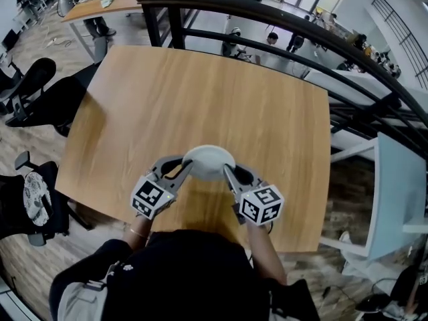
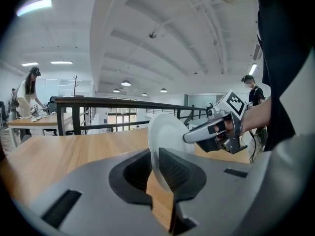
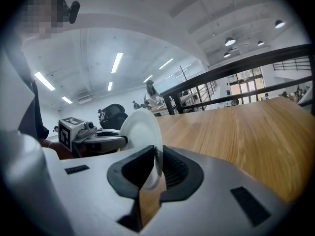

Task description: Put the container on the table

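Observation:
A white round container [image 1: 208, 161], shallow like a bowl, hangs over the near part of the wooden table [image 1: 200, 99]. My left gripper [image 1: 189, 168] is shut on its left rim and my right gripper [image 1: 226, 170] is shut on its right rim. In the left gripper view the container [image 2: 167, 134] stands on edge between the jaws, with the right gripper [image 2: 189, 137] clamped on its far side. The right gripper view shows the container [image 3: 142, 132] pinched between the dark pads, the left gripper [image 3: 125, 140] holding its other side. I cannot tell whether the container touches the table.
A black railing [image 1: 281, 25] runs along the table's far and right sides. Black office chairs [image 1: 33, 92] stand to the left. Another desk [image 1: 107, 2] sits at the far left, with people beyond the railing. The person's torso [image 1: 180, 279] fills the near edge.

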{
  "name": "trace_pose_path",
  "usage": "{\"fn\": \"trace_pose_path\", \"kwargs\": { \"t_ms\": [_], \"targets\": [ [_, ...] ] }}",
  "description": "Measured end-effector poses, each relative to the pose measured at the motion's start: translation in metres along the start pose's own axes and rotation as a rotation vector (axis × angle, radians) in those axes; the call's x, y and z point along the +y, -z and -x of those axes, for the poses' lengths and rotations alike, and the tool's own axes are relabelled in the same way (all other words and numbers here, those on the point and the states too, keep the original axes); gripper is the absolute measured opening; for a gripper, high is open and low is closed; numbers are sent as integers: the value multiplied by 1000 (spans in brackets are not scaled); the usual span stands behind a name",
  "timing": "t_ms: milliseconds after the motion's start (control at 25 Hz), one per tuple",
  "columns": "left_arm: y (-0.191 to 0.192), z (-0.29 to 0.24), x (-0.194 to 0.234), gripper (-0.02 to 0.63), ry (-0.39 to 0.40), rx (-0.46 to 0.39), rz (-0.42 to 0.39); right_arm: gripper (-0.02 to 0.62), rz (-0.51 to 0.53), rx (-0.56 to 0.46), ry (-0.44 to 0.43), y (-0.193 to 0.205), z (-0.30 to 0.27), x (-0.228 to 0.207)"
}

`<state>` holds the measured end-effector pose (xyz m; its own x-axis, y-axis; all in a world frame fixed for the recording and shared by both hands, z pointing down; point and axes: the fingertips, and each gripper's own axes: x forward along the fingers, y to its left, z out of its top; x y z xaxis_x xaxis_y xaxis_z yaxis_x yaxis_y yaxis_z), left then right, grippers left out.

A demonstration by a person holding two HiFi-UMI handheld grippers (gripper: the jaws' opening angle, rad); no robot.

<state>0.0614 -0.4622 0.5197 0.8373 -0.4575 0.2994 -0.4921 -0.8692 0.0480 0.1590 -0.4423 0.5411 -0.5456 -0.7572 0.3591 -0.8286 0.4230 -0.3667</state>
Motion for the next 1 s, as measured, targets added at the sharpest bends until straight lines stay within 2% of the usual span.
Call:
{"fn": "trace_pose_path", "kwargs": {
  "t_ms": [240, 1000],
  "targets": [
    [18, -8, 5, 32, 5, 41, 37, 28, -44, 39, 4, 15, -10, -10],
    [67, -25, 7, 49, 49, 186, 72, 28, -123, 145, 29, 54, -25, -25]
  ]
}}
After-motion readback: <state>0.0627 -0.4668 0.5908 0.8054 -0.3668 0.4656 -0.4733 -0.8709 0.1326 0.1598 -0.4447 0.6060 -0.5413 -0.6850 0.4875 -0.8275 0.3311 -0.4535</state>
